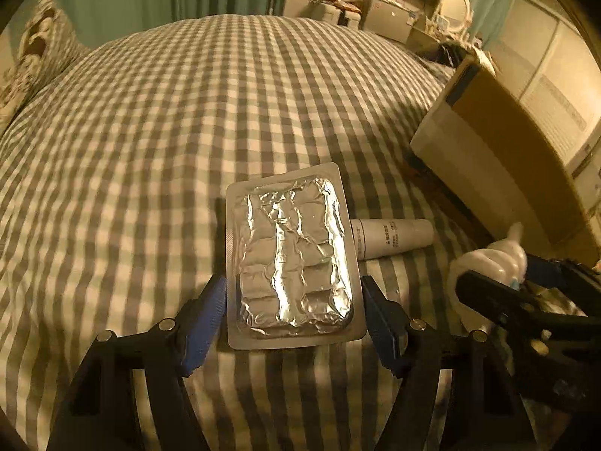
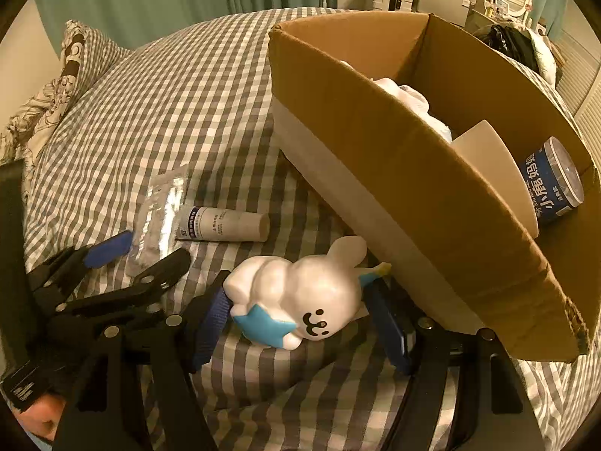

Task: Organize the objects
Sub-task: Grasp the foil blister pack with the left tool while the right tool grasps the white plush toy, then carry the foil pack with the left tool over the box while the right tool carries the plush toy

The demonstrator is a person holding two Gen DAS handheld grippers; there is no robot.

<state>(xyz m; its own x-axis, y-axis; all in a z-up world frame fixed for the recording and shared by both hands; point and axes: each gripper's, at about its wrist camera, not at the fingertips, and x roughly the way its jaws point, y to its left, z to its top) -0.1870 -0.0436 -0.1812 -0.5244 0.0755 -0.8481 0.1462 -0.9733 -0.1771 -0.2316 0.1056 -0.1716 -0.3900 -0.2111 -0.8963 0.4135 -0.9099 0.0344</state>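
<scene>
I am spreading my left tool (image 1: 294, 312) around the foil pack (image 1: 291, 259) on the bed (image 1: 150, 150) | right tool (image 2: 300, 323) is straddling the bunny toy (image 2: 296, 297), open — beside the box (image 2: 375, 173), so both are going in.

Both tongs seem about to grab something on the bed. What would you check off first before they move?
1. Left tongs straddle the foil pill pack: ok.
2. Left pads pressing on the pack: cannot tell.
3. Right tongs around the white bunny toy: ok.
4. Bunny firmly pinched: cannot tell.
5. Cardboard box open for dropping things in: ok.
6. White tube out of both tongs' way: ok.
</scene>
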